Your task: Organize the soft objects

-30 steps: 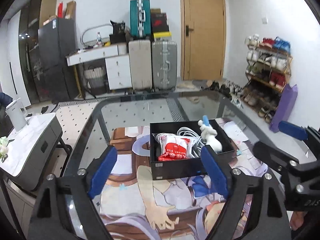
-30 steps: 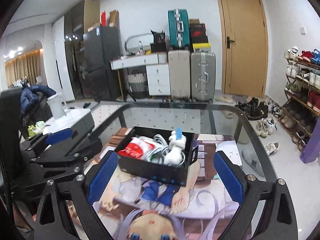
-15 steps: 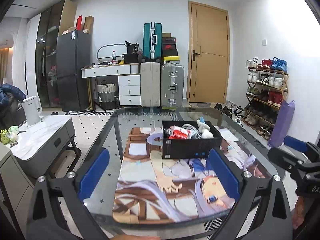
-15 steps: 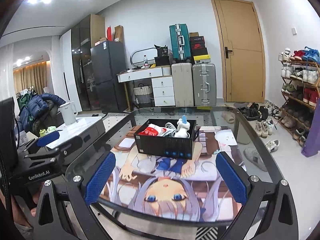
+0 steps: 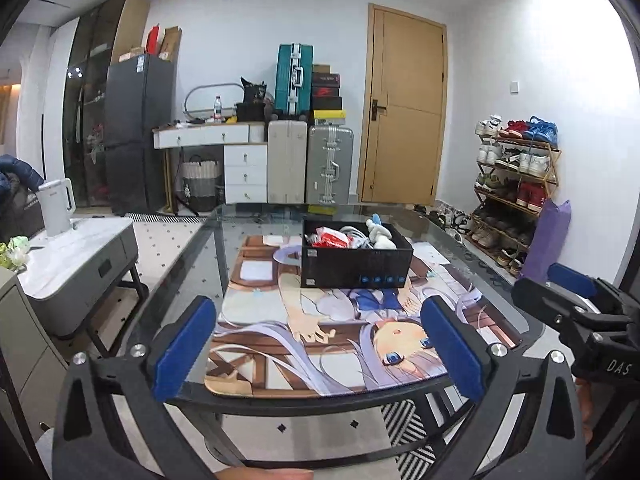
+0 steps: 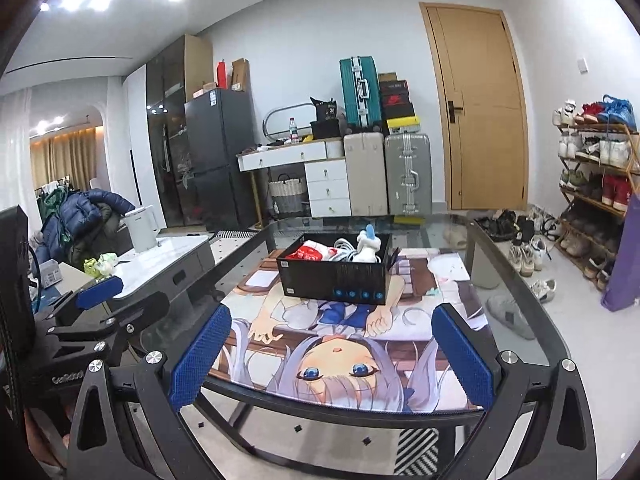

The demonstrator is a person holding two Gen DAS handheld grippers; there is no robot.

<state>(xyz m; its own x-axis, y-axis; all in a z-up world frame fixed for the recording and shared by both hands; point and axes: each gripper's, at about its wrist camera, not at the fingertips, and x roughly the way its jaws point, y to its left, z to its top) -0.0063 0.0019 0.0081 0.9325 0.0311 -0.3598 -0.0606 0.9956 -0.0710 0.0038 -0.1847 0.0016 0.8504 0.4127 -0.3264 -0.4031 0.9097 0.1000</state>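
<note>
Left wrist: tongs (image 5: 320, 344) agape, empty.

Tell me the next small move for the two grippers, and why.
Probably none beyond resting: both the left gripper and right gripper are open, empty and off the near table edge. The plush, red pack and cables sit in the box; nothing loose shows on the mat.

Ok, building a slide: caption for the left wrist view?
Open left gripper faces a black box holding a white plush toy on the glass table.
</note>
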